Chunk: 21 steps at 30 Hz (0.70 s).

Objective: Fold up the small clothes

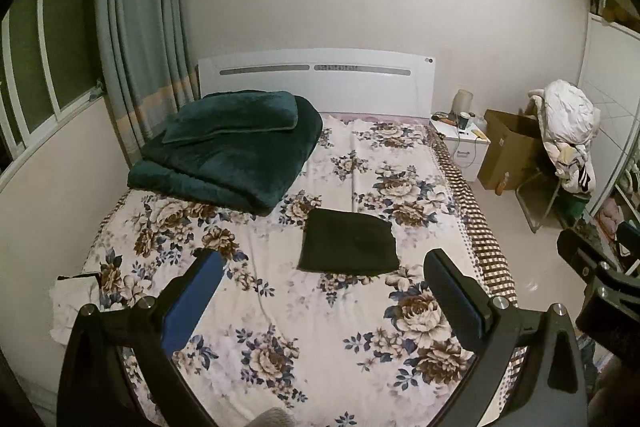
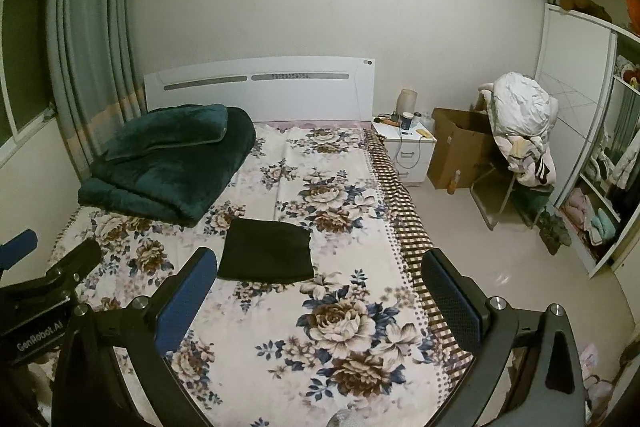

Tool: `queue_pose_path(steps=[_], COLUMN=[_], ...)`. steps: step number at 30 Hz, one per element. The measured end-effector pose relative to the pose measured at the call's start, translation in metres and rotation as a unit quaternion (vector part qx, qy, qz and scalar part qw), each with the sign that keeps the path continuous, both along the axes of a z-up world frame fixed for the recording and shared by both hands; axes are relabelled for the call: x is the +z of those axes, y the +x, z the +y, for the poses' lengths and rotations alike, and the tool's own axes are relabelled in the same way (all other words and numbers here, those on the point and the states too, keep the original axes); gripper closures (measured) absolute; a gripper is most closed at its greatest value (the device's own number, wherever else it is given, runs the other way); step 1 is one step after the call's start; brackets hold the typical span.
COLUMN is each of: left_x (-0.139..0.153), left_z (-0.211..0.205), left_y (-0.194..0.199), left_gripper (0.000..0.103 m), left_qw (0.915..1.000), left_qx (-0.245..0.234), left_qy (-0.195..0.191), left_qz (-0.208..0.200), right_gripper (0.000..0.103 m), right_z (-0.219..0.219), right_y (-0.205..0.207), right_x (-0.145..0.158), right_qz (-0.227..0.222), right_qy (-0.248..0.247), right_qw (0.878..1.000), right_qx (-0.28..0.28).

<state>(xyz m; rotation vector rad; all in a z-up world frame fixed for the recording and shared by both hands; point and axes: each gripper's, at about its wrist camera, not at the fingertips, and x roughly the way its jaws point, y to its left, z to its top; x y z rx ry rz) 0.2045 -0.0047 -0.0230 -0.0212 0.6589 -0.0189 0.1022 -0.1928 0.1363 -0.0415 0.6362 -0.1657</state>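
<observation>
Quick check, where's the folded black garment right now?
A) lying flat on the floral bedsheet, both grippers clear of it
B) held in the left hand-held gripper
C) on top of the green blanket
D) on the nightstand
A: the folded black garment lies flat on the floral bedsheet, while the left hand-held gripper and right hand-held gripper are both open and empty, short of it.

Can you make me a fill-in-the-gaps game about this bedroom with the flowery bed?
1. The folded black cloth lies flat on the floral ____.
2. The dark green plush blanket sits folded near the white ____ of the bed.
3. Both the left gripper and the right gripper hang above the bed with jaws ____.
4. The brown cardboard box stands on the floor beside the white ____.

Missing words: bedsheet; headboard; open; nightstand
</observation>
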Motion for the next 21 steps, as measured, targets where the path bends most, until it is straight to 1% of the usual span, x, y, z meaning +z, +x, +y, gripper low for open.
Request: queue_pose_path(steps=[12,18,21], left_x=[0.002,0.006,0.011], left_z=[0.002,0.002,0.001], left_y=[-0.009,-0.012,-0.015], left_gripper=[0.0,0.0,0.0], left_qw=[1.0,1.0,1.0], left_qx=[0.003,0.004,0.004], left_qy=[0.0,0.001,0.002], left_qz=[0.002,0.0,-0.002], right_gripper=[0.0,0.0,0.0], right_z=[0.002,0.002,0.0], right_y=[-0.012,-0.027,-0.027], right_x=[0.002,0.01,0.013], right_qz=[-0.002,-0.007,-0.008], right_qy=[0.0,0.0,0.0], right_qw=[1.0,1.0,1.0], right_qx=[0.001,0.006,0.008])
